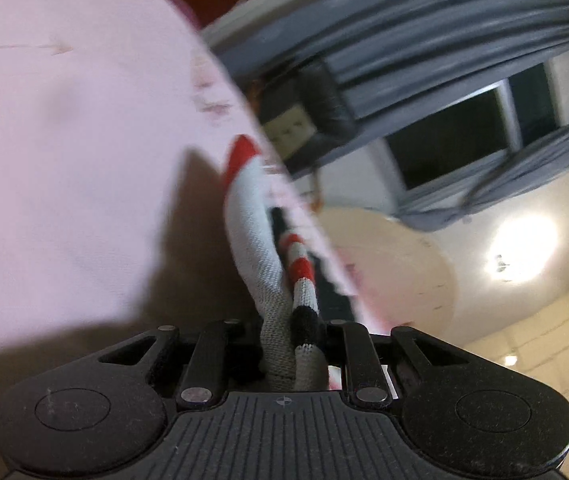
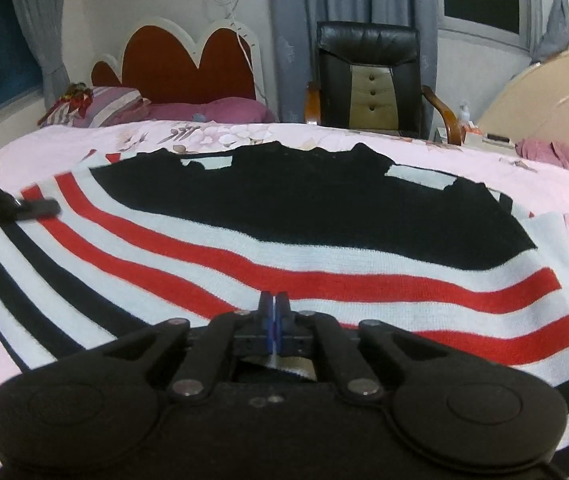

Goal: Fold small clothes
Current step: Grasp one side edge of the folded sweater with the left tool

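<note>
A: Surroundings noted? Obstructions?

B: Striped sweater [image 2: 284, 248] (black/red/white knit) is seen laid flat on pink floral bedsheet [image 2: 364, 136], occupying most of the bed in the right wrist view. Red scalloped headboard [image 2: 188, 64] and purple pillows [image 2: 220, 112] are seen at the far end; black office chair [image 2: 368, 76] is parked just beyond the bed edge, grey curtains [image 2: 324, 20] behind it. A pink cloth heap [image 2: 556, 152] is seen far right. Nothing is lying on the sweater itself.

A: Claw states?

B: Right claw [image 2: 274, 300]: fingers pressed together at sweater's near hem; whether fabric is pinched cannot be told. Left claw [image 1: 292, 320]: narrowed onto a bunched fold of the sweater [image 1: 268, 264], knit held between the fingers. Left wrist view is tilted, blurred.

A: Containers?

B: None identified.
</note>
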The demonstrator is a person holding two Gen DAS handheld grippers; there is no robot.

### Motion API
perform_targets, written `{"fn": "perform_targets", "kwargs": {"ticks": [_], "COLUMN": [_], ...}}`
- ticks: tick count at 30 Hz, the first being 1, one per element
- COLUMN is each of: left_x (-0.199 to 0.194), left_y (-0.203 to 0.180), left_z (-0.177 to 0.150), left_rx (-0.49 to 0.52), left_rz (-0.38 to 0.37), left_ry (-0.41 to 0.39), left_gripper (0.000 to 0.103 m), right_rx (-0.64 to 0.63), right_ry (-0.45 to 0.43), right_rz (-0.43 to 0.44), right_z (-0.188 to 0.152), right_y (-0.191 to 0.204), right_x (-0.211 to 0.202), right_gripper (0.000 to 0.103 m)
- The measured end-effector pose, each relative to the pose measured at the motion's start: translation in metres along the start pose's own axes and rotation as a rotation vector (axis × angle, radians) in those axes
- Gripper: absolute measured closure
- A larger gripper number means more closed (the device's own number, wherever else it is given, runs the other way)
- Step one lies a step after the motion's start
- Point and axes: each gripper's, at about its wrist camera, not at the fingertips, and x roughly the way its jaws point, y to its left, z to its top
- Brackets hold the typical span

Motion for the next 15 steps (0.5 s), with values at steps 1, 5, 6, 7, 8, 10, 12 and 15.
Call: {"fn": "perform_targets", "kwargs": {"ticks": [1,5,6,7,8,10,12,15], "left_x": [0.001,0.012,0.016,0.021,0.027,0.043,0.061,0.098], "left_y": [-0.011,-0.061,-0.076,-0.090,-0.105,-0.134,-0.162,-0.198], "left_z": [-0.001,-0.006,-0.010,-0.014,-0.020,-0.037,-0.055,-0.091], "left_rx": [0.017,0.067,0.085,0.113,0.137,0.192,0.277,0.418], "left_rz": [-0.015,-0.069,-0.082,-0.086,-0.085,-0.075,-0.034,0.047], "left_ry": [0.000,0.017,0.029,0.042,0.054,0.091,0.128,0.206], "left_gripper": [0.084,0.084,0.084,0.084,0.084,0.084,0.084,0.084], "right_rx": [0.014,0.064,0.087,0.110,0.139,0.214,0.323,0.501], "right_ry": [0.000,-0.002,-0.001,0.000,0.004,0.016,0.002,-0.071], "right_rz": [0.005,0.026,0.036,0.046,0.060,0.101,0.132,0.133], "right_z": [0.000,-0.001,-0.001,-0.001,0.000,0.001,0.000,-0.016], "right_y": [-0.002,-0.009,-0.012,-0.014,-0.018,-0.029,-0.049,-0.094], "right_x": [0.001,0.003,0.003,0.003,0.003,0.003,-0.008,-0.039], "right_gripper": [0.103,0.103,0.103,0.103,0.103,0.103,0.103,0.097]}}
